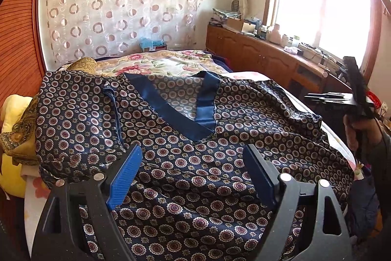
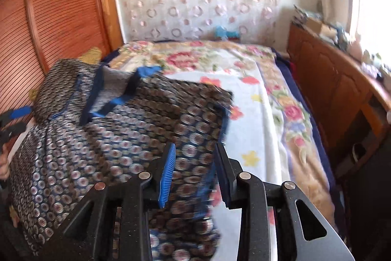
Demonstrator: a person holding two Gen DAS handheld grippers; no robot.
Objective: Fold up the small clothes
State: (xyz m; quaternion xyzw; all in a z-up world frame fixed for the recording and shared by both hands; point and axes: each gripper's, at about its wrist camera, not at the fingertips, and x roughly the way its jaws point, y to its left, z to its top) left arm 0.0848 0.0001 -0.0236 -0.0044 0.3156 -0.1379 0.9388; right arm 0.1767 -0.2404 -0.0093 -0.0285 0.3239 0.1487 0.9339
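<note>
A navy V-neck top [image 1: 232, 119] with a small round pattern and blue satin trim lies spread, front up, on the bed. My left gripper [image 1: 193, 151] hovers open and wide over its chest, with nothing between the blue pads [image 1: 124, 177]. In the right wrist view the top [image 2: 146, 119] is blurred, and its right edge with the sleeve runs between the jaws of my right gripper [image 2: 195, 146]. Those jaws stand partly apart and the pads do not press the cloth. A hand holds the right gripper [image 1: 354, 89] at the top's right side. The left gripper [image 2: 14, 114] shows at the far left edge.
A floral blanket [image 2: 268, 102] covers the bed, bare to the right of the top. A yellow pillow with gold cloth [image 1: 14, 119] lies at the left. A slatted wooden door [image 2: 61, 4] stands on the left. A wooden cabinet [image 1: 256, 55] runs under the window on the right.
</note>
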